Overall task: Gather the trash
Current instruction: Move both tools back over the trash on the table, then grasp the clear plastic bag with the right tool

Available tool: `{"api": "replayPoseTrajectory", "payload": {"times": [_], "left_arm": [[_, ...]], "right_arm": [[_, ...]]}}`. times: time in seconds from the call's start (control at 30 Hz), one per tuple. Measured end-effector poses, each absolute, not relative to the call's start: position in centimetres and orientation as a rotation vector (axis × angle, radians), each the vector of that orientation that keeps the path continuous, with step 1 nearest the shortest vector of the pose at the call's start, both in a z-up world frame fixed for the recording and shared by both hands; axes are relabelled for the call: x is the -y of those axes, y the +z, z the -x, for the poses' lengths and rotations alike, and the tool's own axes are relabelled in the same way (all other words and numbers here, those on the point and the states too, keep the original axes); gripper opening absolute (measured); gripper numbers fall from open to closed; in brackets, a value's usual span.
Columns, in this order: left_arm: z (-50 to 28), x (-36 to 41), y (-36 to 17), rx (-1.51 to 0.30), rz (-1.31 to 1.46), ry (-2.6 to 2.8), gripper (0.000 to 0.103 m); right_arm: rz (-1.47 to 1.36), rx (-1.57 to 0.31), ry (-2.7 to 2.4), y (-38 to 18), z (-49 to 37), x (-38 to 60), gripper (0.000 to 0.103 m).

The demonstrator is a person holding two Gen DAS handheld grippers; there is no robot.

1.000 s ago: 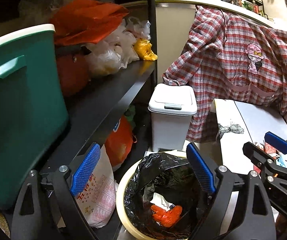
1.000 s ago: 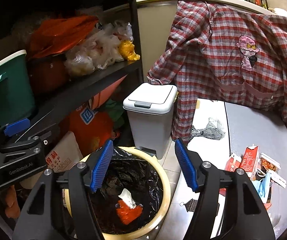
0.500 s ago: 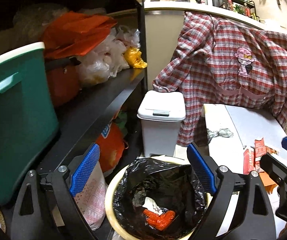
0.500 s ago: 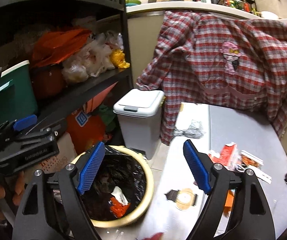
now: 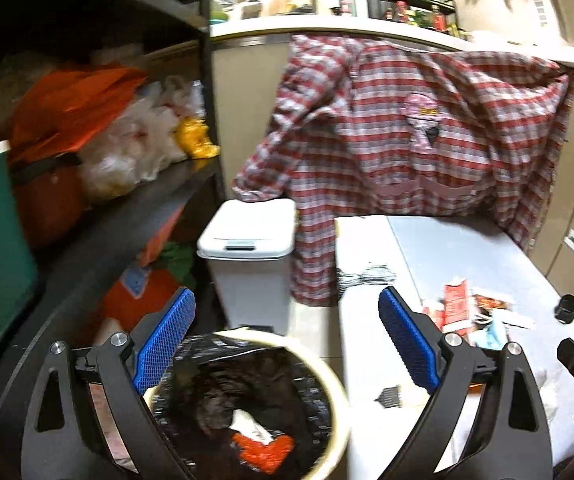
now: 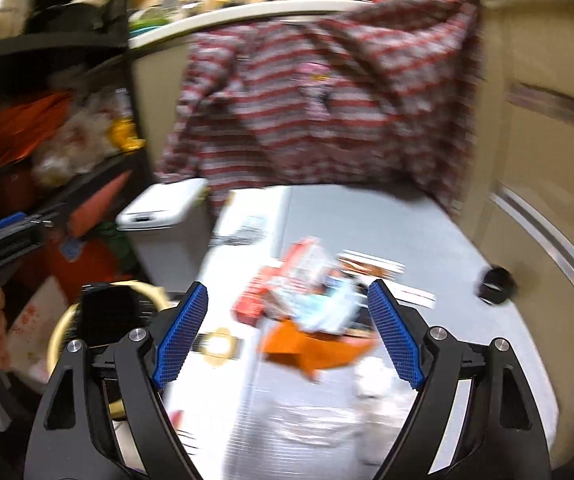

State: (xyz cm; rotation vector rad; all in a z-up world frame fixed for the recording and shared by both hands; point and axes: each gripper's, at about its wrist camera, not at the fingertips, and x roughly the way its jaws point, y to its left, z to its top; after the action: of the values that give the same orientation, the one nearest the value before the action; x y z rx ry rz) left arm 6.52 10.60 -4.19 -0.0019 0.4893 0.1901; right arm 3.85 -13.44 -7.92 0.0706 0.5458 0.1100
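We judged the step to be reaching for the next scrap, so the right tongs (image 6: 287, 336) were best lowered squarely over the crumpled orange wrapper (image 6: 311, 350) on the pale grey desk (image 6: 399, 224) and closed only once both pads flanked it, clear of the red carton (image 6: 275, 292) pile just behind. Those tongs had just been opening and stood spread wide, nothing between them. The left tongs (image 5: 287, 344) were also spread and empty above the round cream bin with the black liner (image 5: 339, 396), which already held 1 red scrap.

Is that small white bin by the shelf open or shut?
Shut. The white bin has its flat lid lying level across the top, with no gap showing beneath it.
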Motion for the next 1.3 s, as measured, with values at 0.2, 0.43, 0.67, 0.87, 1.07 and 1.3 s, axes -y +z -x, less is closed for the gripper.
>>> {"api": "replayPoseTrajectory", "payload": {"times": [0.2, 0.43, 0.67, 0.87, 1.07, 1.3], "left_arm": [[-7.5, -6.4, -4.6, -0.485, -0.019, 0.114, 0.09], [-8.2, -2.5, -5.1, -0.493, -0.062, 0.044, 0.09], [-8.6, -1.4, -5.7, -0.507, -0.098, 0.033, 0.09], [-8.8, -2.6, -5.7, -0.519, -0.08, 0.061, 0.09], [-9.0, -3.3, -5.7, -0.522, -0.042, 0.065, 0.09], [-8.0, -1.6, -6.4, -0.5, -0.044, 0.023, 0.09]], "right_arm": [[-0.124, -0.589, -0.031, -10.7, -3.9, 19.5, 0.081], [-0.16, -0.64, -0.079, -14.3, -4.1, 23.4, 0.081], [-0.169, -0.708, -0.035, -17.2, -6.3, 22.6, 0.081], [-0.162, -0.783, 0.01, -18.7, -7.4, 21.6, 0.012], [-0.149, -0.64, 0.027, -14.7, -5.3, 21.6, 0.003], [-0.053, -0.53, -0.031, -10.1, -3.7, 22.3, 0.003]]}}
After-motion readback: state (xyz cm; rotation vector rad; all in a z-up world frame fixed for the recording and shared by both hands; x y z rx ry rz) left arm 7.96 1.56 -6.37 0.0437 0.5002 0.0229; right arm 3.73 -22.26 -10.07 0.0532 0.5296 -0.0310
